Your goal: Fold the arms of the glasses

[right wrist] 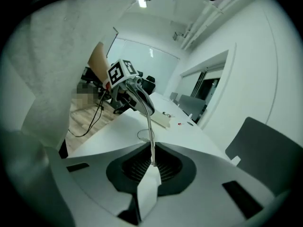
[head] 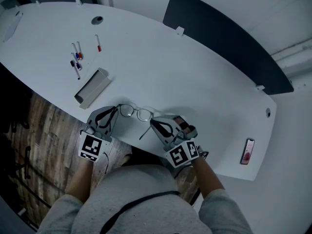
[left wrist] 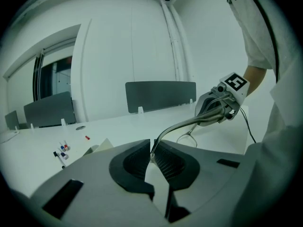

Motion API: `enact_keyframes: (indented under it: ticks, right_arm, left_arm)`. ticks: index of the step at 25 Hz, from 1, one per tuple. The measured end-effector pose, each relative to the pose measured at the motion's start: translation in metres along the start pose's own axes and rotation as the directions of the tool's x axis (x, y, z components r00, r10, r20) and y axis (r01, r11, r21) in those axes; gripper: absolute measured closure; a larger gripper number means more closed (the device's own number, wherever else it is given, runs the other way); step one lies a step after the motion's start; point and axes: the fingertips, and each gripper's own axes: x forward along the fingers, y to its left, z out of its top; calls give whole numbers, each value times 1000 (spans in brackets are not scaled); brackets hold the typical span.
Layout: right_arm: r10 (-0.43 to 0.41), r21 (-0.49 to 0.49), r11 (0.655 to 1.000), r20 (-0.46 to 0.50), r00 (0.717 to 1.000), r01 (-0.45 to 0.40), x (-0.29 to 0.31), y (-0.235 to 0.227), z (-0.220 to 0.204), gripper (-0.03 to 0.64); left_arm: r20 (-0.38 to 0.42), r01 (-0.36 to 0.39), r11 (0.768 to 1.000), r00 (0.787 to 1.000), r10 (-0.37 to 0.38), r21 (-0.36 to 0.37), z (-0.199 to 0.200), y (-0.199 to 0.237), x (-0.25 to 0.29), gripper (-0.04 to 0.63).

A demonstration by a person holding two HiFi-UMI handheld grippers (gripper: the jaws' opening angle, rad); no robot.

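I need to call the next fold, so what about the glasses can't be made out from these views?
Head view: hinges of the glasses too small; left tool and right tool cover the frame's ends.
Left gripper view: frame's far end vanishes inside the right tool.
Right gripper view: far end dim, hidden by the left tool.
Any view: whether an arm is folded.

Thin metal glasses (head: 135,112), matt table (head: 195,82) (smooth)

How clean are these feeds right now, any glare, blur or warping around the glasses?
Head view: dim, bluish, no glare; the glasses look small but sharp. Left gripper view: heavy fisheye bending, dark corners, one arm crisp. Right gripper view: same bending, a bright ceiling lamp at the top, far room soft.
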Motion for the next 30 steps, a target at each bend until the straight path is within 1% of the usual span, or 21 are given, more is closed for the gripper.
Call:
enact_keyframes:
  ticks: [3,8,10,11,16,21,26,30]
  right_arm:
    - [10,139,990,19,1000,-12,2,-5,-1,580]
    - [-7,312,950,24,1000,-1,7,-13,-5,580]
    - [-14,361,933,5,1000,11,9,-15,-8,580]
    - [-17,364,931,-9,1000,19,10,-16,-9,580]
    - [-9,282,958,-109,994,39,17,-12,-14,580]
    - [-27,252,965,-179,983,73,22,-15,-15,580]
    - [-30,108,992,-239,971,58,30,-10,-12,580]
    - [-21,-9,1000,-277,961,19,40,-3,-10,580]
  left_arm:
    - [-12,28,999,1000,-28,-16,-3,-2,-1,568]
    - [-29,50,998,998,-50,-31,-5,-6,-3,568]
    - [-35,58,998,998,-59,-32,-6,-8,-3,569]
    - [-37,60,998,997,-61,-32,-7,-9,-3,569]
    - [-43,59,998,997,-60,-34,-10,-11,-4,568]
    - [-39,52,997,998,-55,-58,-13,-11,-6,568]
    - [-31,45,996,998,-48,-73,-13,-12,-7,568]
    - [-28,48,996,998,-50,-79,-12,-10,-6,568]
